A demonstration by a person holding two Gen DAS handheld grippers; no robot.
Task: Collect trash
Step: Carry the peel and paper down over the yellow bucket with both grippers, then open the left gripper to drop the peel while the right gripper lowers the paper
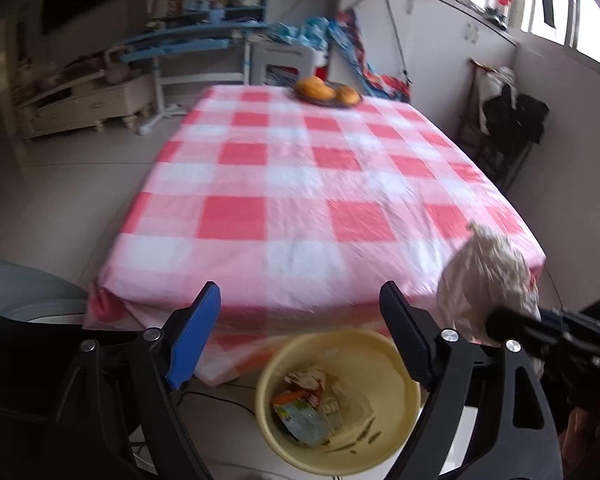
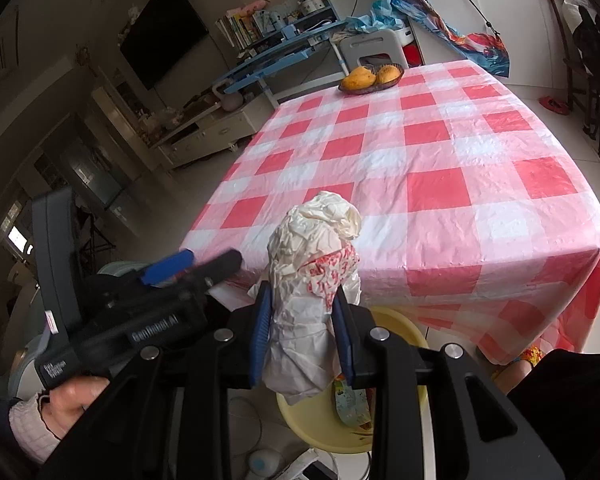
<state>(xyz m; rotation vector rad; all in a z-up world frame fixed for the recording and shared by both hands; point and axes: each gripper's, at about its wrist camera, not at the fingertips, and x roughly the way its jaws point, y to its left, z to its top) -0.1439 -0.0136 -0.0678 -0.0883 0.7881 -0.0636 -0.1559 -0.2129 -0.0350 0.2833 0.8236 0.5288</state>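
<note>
A yellow bin (image 1: 396, 368) stands on the floor at the near edge of the checked table, with cartons and wrappers (image 1: 306, 412) inside. My left gripper (image 1: 300, 300) hangs open above the bin, nothing between its fingers. My right gripper (image 2: 302, 320) is shut on a crumpled white paper bundle with red print (image 2: 316, 248), held upright above the bin (image 2: 320, 424). From the left wrist view the same bundle (image 1: 488, 280) shows at the right, in the right gripper (image 1: 512, 326). In the right wrist view the left gripper (image 2: 196, 264) sits at the left, held by a hand (image 2: 72, 400).
The table carries a red and white checked cloth (image 2: 432, 168). A dish of orange fruit (image 2: 374, 76) sits at its far end. A grey-green seat (image 1: 16, 292) is at the left. Cables and small white items (image 2: 264, 460) lie on the floor by the bin.
</note>
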